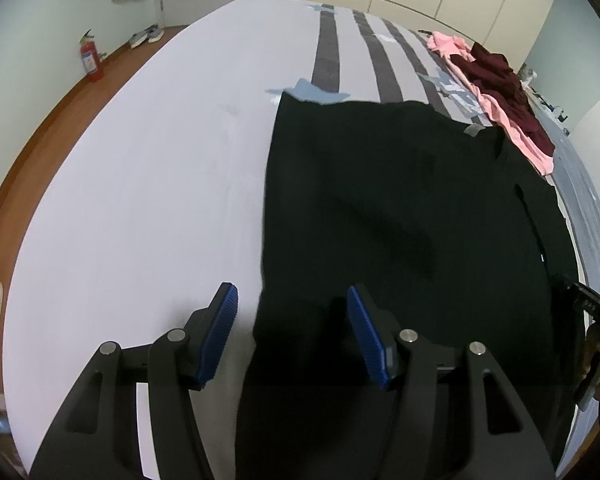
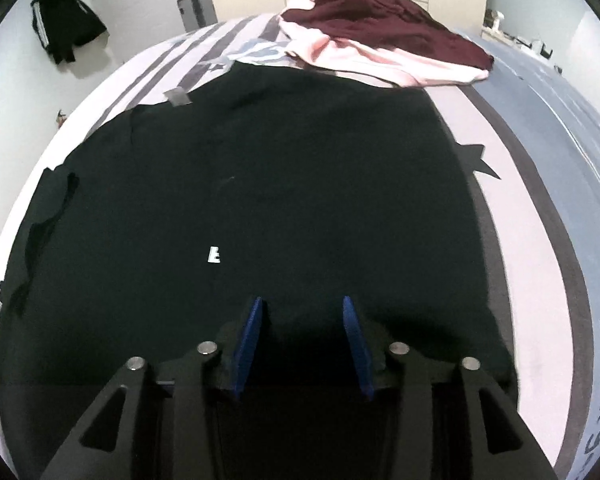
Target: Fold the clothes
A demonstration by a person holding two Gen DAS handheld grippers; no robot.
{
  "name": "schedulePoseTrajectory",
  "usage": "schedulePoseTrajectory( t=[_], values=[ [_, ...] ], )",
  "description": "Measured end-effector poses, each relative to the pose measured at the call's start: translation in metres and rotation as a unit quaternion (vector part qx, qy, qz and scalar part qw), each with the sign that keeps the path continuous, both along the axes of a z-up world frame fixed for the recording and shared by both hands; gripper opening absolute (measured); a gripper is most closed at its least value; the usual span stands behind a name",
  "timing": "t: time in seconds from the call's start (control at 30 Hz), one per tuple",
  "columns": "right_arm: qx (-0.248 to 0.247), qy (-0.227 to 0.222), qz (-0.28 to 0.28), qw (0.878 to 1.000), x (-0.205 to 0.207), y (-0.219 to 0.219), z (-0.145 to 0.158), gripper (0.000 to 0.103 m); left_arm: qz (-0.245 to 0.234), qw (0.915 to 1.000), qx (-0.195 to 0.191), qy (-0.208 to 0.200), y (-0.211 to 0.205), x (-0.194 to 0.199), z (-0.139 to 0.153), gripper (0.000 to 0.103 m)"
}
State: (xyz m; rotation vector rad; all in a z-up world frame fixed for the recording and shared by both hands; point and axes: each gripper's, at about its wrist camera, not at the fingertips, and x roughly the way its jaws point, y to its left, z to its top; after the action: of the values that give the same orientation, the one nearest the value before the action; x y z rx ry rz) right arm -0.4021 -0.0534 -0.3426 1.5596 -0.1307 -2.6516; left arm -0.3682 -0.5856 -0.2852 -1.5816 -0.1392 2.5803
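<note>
A black garment (image 1: 400, 208) lies spread flat on the bed; it also fills the right wrist view (image 2: 260, 184), with a small white mark on it. My left gripper (image 1: 292, 300) is open, its blue pads (image 1: 220, 332) straddling the garment's left near edge just above it. My right gripper (image 2: 300, 312) is open over the garment's near edge, with nothing between the pads (image 2: 352, 344). The right gripper's body shows at the far right of the left wrist view (image 1: 592, 312).
A pink garment (image 2: 380, 60) with a maroon one (image 2: 388, 20) on it lies at the far side of the bed. The bed sheet (image 1: 148, 180) is white with grey stripes. A red fire extinguisher (image 1: 90, 58) and shoes stand on the floor. A dark jacket (image 2: 64, 20) hangs on the wall.
</note>
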Motion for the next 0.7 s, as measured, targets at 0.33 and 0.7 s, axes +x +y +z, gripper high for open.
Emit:
schedulePoseTrajectory(
  t=[0.33, 0.7],
  values=[
    [-0.003, -0.005, -0.008, 1.0, 0.076, 0.037, 0.03, 0.042, 0.037, 0.9988, -0.008, -0.031, -0.014, 0.064, -0.003, 0.055],
    [0.02, -0.075, -0.034, 0.996, 0.184, 0.11, 0.015, 0.043, 0.094, 0.991, -0.042, -0.086, -0.04, 0.18, -0.011, 0.055]
  ],
)
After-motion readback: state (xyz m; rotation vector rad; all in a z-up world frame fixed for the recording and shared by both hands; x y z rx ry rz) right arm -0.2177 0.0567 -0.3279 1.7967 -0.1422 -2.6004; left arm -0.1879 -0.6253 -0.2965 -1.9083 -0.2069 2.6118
